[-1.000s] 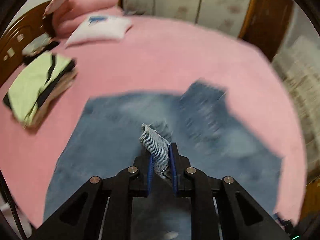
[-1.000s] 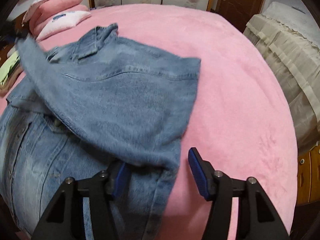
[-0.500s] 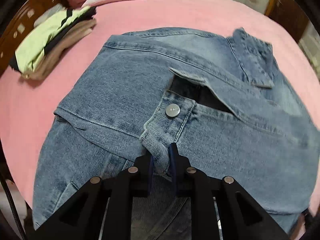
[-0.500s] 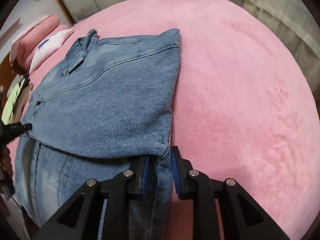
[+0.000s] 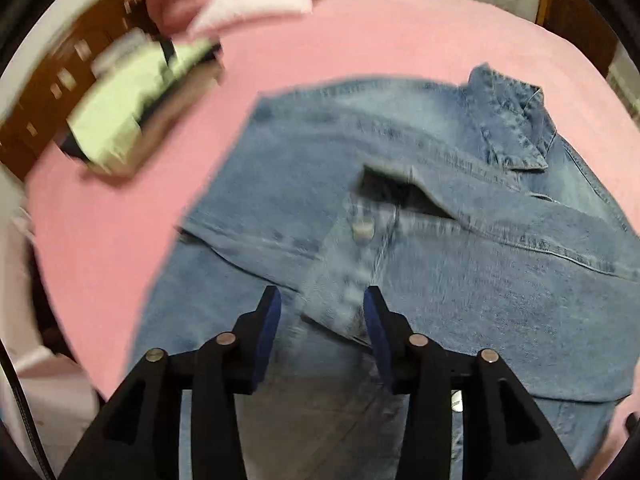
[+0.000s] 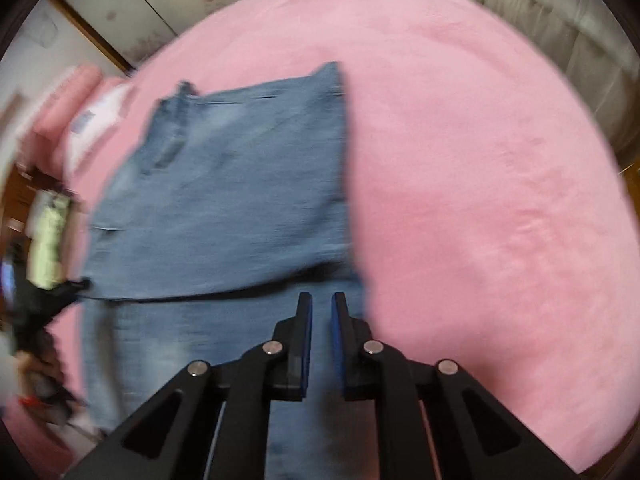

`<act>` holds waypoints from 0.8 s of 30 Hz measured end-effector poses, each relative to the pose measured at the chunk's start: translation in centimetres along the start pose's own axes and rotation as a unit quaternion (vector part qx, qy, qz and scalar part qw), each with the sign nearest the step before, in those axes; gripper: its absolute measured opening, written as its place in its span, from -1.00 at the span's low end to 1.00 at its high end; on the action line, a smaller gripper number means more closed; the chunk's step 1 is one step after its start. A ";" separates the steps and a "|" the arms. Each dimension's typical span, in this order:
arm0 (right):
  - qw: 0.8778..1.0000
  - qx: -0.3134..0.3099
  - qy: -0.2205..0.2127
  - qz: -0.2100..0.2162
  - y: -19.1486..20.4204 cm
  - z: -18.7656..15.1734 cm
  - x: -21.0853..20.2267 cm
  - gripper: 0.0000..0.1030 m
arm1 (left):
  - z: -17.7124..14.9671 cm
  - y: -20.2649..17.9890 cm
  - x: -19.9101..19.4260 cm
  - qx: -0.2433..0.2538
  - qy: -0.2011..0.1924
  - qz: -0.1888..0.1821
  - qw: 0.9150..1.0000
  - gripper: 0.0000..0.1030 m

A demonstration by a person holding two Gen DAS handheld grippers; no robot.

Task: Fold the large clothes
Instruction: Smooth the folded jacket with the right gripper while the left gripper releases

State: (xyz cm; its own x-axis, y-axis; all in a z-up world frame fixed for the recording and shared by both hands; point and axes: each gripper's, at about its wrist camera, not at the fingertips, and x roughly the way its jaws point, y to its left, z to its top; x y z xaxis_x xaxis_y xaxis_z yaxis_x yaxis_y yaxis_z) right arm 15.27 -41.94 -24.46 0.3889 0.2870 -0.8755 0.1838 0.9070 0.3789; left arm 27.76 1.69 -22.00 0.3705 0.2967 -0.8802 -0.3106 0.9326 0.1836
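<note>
The left gripper (image 5: 320,312) hangs over the denim jacket (image 5: 420,248), its jaws opening and the cuff with a metal button (image 5: 363,231) lying loose just ahead of them, unpinched. Beyond, to its left, a stack of folded clothes (image 5: 132,120) sits on the pink bedspread (image 5: 360,32), a pillow (image 5: 256,4) farther off. The right gripper (image 6: 322,312) hovers above the jacket's near edge, jaws closing with a narrow gap and nothing between them.
</note>
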 end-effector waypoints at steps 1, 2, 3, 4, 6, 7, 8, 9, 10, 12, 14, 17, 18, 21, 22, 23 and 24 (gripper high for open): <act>1.000 0.009 0.008 0.028 0.6 0.1 0.3 -0.82 | 0.0 -0.3 -1.1 0.010 -0.015 0.007 1.000 -0.04; 0.998 0.018 0.018 0.059 1.3 0.2 0.8 -0.83 | 0.0 -0.5 -1.8 0.014 -0.019 -0.002 1.000 -0.04; 0.995 0.026 0.029 0.092 2.3 0.5 1.6 -0.83 | 0.1 -0.8 -2.3 0.016 -0.019 -0.024 0.999 -0.04; 0.992 0.032 0.038 0.117 3.4 0.7 2.5 -0.83 | 0.2 -1.2 -2.6 0.018 -0.012 -0.056 0.998 -0.04; 0.985 0.035 0.056 0.157 6.0 1.3 4.7 -0.83 | 0.4 -2.4 -2.7 0.017 0.020 -0.125 0.992 -0.04; 0.983 0.035 0.066 0.170 7.1 1.6 5.8 -0.83 | 0.5 -3.3 -2.2 0.014 0.049 -0.159 0.986 -0.04; 0.980 0.035 0.076 0.179 8.2 1.8 6.8 -0.83 | 0.6 -4.0 -1.8 0.009 0.069 -0.178 0.981 -0.05; 0.978 0.034 0.085 0.189 9.4 1.9 8.0 -0.83 | 0.6 -4.5 -1.4 0.004 0.078 -0.190 0.979 -0.05; 0.976 0.032 0.091 0.197 10.4 2.1 8.9 -0.83 | 0.6 -5.0 -1.0 -0.001 0.087 -0.200 0.976 -0.10; 0.976 0.020 0.101 0.193 11.5 2.5 10.5 -0.83 | 0.3 -6.3 0.3 0.005 0.114 -0.202 0.973 -0.26; 0.979 0.008 0.123 0.164 11.7 2.8 11.8 -0.82 | -0.5 -7.5 2.8 0.018 0.171 -0.185 0.968 -0.80; 0.982 0.007 0.145 0.121 8.8 2.9 12.5 -1.00 | -1.2 -6.2 4.6 -0.007 0.178 -0.129 0.975 -0.83; 0.982 0.014 0.146 0.119 7.3 3.0 12.3 -1.00 | -1.1 -5.4 4.7 -0.014 0.164 -0.114 0.980 -0.83; 0.987 0.043 0.129 0.091 1.8 3.6 10.6 -1.00 | -1.0 -1.8 5.6 -0.037 0.142 -0.028 0.989 -0.76; 0.989 0.064 0.113 0.076 -0.5 3.9 9.6 -1.00 | -1.1 -0.6 6.1 -0.052 0.151 -0.035 0.987 -0.51; 0.989 0.082 0.103 0.073 -2.1 4.0 8.9 -1.00 | -1.2 0.6 6.5 -0.075 0.155 -0.062 0.983 -0.50; 0.988 0.102 0.094 0.073 -3.6 4.3 8.2 -1.00 | -1.3 1.2 6.5 -0.089 0.155 -0.082 0.980 -0.50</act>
State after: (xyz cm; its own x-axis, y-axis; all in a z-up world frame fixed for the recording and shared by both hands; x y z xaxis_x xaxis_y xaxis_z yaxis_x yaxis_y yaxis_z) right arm 21.68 -44.18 -31.76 0.2538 0.4800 -0.8398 0.3241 0.7758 0.5414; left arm 28.66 4.50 -28.11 0.1522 0.0430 -0.9874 -0.4278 0.9035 -0.0266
